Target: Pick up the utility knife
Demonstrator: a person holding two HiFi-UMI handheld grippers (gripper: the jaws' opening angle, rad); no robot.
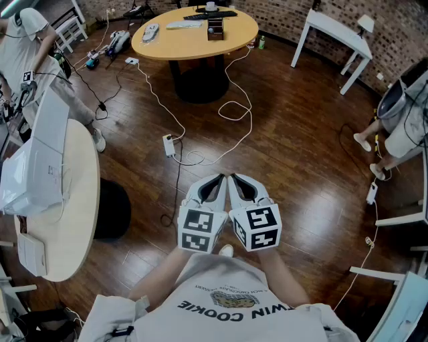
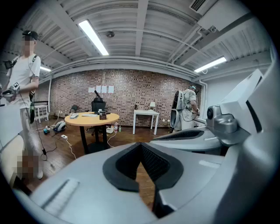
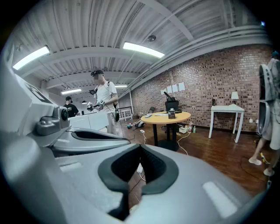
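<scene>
Utility knife: not identifiable in any view, possibly among small items on the far round table (image 1: 194, 41). Left tool (image 1: 215, 184) and right tool (image 1: 241, 184): jaws together, empty, side by side above the floor (image 1: 294, 133). Step: approach. Next: locate the knife.

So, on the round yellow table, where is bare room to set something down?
The near half of the yellow table is bare, from the dark box to the near rim. Its far edge is crowded: keyboard, flat white item. The floor before it carries cables and a power strip.
</scene>
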